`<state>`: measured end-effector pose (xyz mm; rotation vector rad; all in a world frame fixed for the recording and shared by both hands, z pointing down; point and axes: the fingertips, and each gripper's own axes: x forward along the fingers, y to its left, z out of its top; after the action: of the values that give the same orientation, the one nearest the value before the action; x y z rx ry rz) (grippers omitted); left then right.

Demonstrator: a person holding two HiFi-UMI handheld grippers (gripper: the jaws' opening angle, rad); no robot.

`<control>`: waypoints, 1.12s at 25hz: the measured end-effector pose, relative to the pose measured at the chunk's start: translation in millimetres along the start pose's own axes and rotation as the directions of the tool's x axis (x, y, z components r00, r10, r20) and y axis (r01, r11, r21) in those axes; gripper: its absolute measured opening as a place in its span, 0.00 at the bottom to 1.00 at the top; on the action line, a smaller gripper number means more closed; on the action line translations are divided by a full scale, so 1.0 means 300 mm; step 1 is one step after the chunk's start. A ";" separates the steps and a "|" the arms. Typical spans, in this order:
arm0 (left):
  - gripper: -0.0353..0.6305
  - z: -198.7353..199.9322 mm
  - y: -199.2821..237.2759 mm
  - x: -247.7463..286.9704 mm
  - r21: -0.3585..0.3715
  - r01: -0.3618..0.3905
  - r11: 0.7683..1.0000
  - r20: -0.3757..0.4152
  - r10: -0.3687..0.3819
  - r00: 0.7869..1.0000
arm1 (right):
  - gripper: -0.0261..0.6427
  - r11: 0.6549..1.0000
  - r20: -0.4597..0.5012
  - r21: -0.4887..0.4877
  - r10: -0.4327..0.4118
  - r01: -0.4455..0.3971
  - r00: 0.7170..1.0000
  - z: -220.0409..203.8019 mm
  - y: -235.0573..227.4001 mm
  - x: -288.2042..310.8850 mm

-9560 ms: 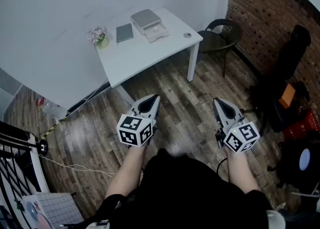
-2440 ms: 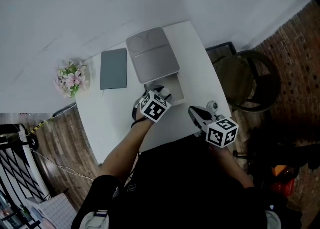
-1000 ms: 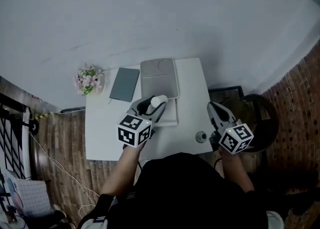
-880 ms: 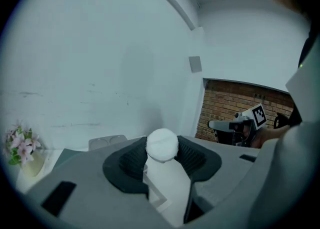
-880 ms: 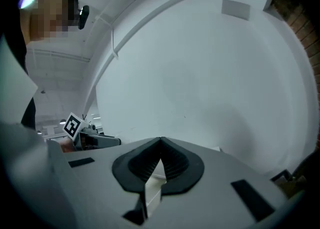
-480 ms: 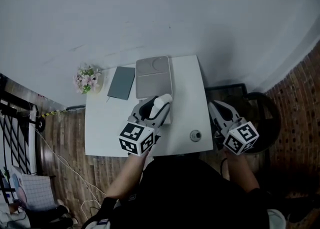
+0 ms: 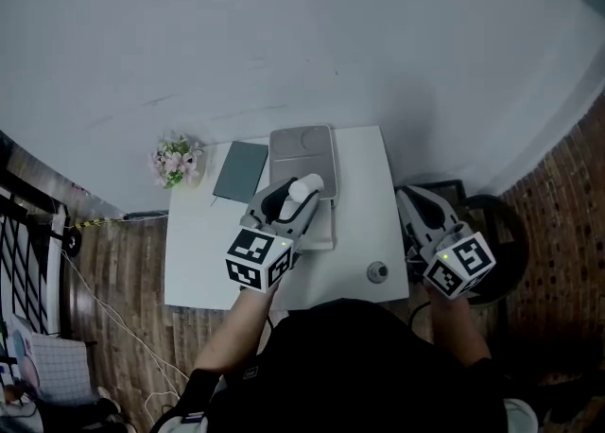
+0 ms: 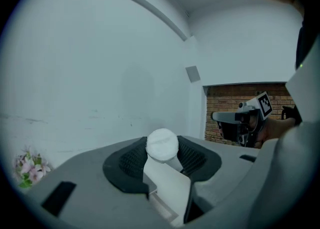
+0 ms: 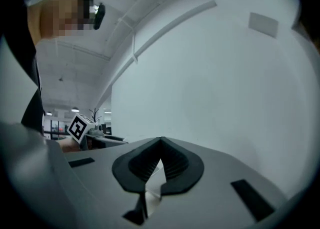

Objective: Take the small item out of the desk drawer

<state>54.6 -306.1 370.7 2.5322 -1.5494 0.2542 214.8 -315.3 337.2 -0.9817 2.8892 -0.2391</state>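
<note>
My worry is the small white item (image 8: 162, 145) slipping; I judge that only the jaw tips pinch it and it looks round, so a tilt could drop it. My left gripper (image 7: 299, 197) is clamped on it, above the front of the drawer unit (image 7: 302, 149); my right gripper (image 7: 416, 202) is closed on nothing, off to the right of that unit.

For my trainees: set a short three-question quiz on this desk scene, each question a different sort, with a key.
1. True or false: the left hand-held gripper is empty.
2. In the head view, what stands left of the grey notebook? A flowers; B mug; C laptop.
3. Fill in: the jaws of the right hand-held gripper are ____.
Key: 1 false, it grips a white round item; 2 A; 3 shut.
</note>
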 end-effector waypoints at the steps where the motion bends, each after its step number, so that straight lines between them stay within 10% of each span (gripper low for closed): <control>1: 0.34 0.012 0.025 -0.011 0.006 -0.015 1.000 0.010 0.015 1.000 | 0.04 0.999 0.011 -0.049 -0.014 0.014 1.000 0.026 0.007 0.012; 28: 0.34 -0.019 0.206 -0.190 -0.054 -0.144 0.988 0.018 0.145 0.989 | 0.04 0.998 -0.002 -0.004 -0.065 0.065 0.998 -0.046 0.016 0.034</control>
<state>-26.2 -283.2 366.2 2.3946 -1.7266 0.2013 202.1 -316.2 349.8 -1.0781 2.8635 -0.2381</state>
